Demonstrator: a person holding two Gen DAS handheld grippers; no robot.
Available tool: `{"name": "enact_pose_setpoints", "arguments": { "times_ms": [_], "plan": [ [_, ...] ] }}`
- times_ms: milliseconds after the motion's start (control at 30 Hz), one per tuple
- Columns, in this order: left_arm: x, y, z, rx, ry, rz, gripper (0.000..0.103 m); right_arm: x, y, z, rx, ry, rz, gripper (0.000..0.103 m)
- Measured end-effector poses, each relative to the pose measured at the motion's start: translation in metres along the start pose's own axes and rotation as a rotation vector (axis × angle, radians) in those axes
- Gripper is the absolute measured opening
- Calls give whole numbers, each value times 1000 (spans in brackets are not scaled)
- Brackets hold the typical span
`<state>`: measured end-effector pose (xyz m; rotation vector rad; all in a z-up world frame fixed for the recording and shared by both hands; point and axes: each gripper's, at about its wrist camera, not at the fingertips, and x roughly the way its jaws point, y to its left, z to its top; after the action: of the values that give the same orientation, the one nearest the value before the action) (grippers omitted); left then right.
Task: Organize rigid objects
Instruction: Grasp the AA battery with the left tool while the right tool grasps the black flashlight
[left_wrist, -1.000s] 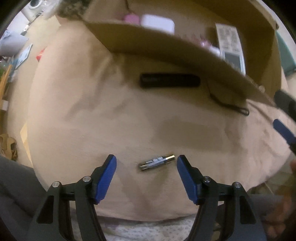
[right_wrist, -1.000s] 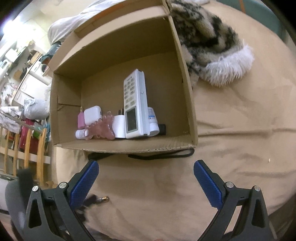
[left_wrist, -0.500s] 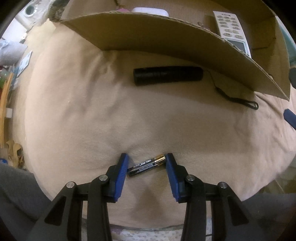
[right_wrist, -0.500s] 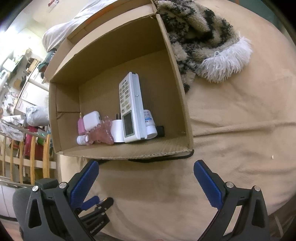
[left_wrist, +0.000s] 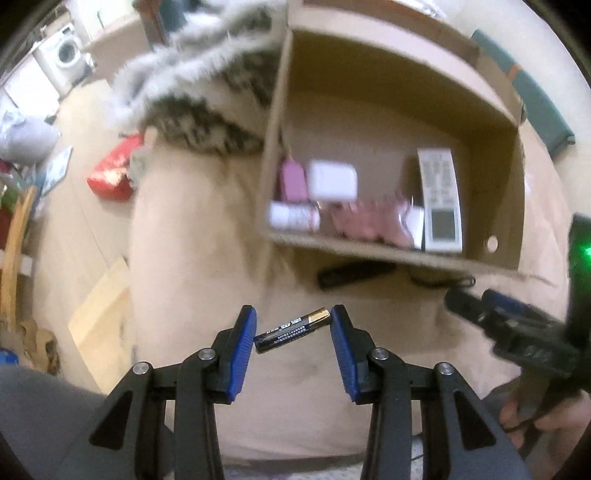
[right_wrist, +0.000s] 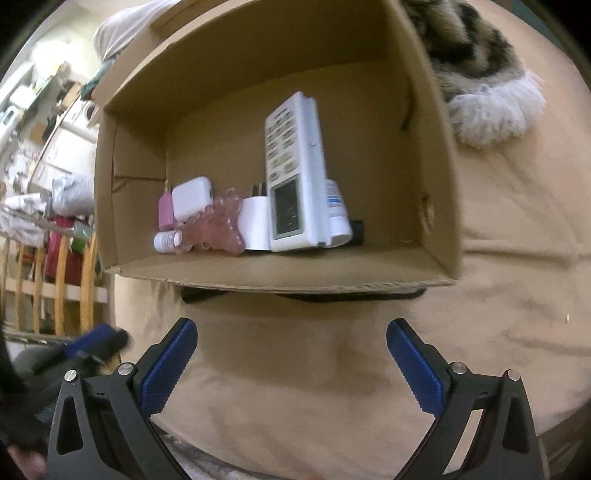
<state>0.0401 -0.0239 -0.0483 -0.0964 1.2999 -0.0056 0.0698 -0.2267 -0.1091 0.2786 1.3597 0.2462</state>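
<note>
My left gripper is shut on a black and gold battery, held end to end between the blue pads and lifted off the beige bed cover. Beyond it stands an open cardboard box that holds a white remote, a white charger, pink items and a small white bottle. A black flashlight with a strap lies against the box's near wall. My right gripper hangs open and empty over the cover in front of the box; it also shows at the right edge of the left wrist view.
A furry black-and-white blanket lies left of the box, seen at top right in the right wrist view as the blanket. The bed's edge drops to the floor on the left, where a red bag and a wooden chair stand.
My left gripper closed on the battery and lifted it off the cover, so the box interior came into view. The right gripper shifted slightly nearer the box and stayed open.
</note>
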Motion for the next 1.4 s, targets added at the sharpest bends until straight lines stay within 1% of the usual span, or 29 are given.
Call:
{"name": "enact_pose_setpoints", "arguments": {
  "times_ms": [133, 200, 233, 300, 367, 467, 533, 667, 700, 767, 867, 933, 1033, 1167, 1267, 1333, 1367, 1400],
  "plan": [
    [-10, 11, 13, 39, -72, 39, 38, 10, 11, 2, -43, 14, -18, 103],
    [-14, 20, 14, 35, -107, 37, 38, 19, 21, 2, -82, 31, -37, 103],
    [-14, 22, 14, 35, -112, 27, 38, 24, 25, 1, -103, 38, -44, 103],
    [-12, 25, 16, 33, -117, 12, 38, 34, 35, 0, -143, 54, -50, 103],
    [-6, 26, 18, 33, -127, 21, 38, 43, 46, -1, -180, 58, -49, 103],
    [3, 27, 21, 12, -123, 28, 38, 52, 59, -2, -217, 35, -48, 103],
    [3, 33, 25, -24, -121, 1, 38, 59, 62, 1, -216, 25, -63, 103],
    [-4, 35, 30, -21, -156, 6, 38, 73, 66, 10, -214, 24, -75, 103],
    [-4, 34, 30, -18, -155, 4, 38, 77, 67, 12, -215, 27, -68, 103],
    [0, 32, 30, -12, -137, -8, 38, 81, 72, 18, -220, 27, -27, 103],
    [6, 28, 30, -12, -105, -30, 38, 86, 82, 21, -259, 36, 11, 103],
    [6, 26, 30, -5, -110, -26, 38, 92, 89, 21, -287, 45, -10, 103],
    [3, 24, 30, 7, -134, 3, 38, 101, 95, 16, -325, 44, -86, 103],
    [10, 27, 29, -2, -113, 10, 38, 109, 107, 12, -351, 25, -193, 103],
    [13, 29, 28, -8, -110, 30, 38, 107, 107, 10, -356, 11, -195, 103],
    [11, 30, 29, -3, -138, 75, 38, 104, 106, 9, -369, 17, -199, 103],
    [9, 31, 30, -11, -150, 77, 38, 101, 105, 9, -364, 15, -201, 99],
    [8, 32, 31, -16, -156, 79, 38, 96, 104, 10, -355, 15, -194, 93]
  ]
}}
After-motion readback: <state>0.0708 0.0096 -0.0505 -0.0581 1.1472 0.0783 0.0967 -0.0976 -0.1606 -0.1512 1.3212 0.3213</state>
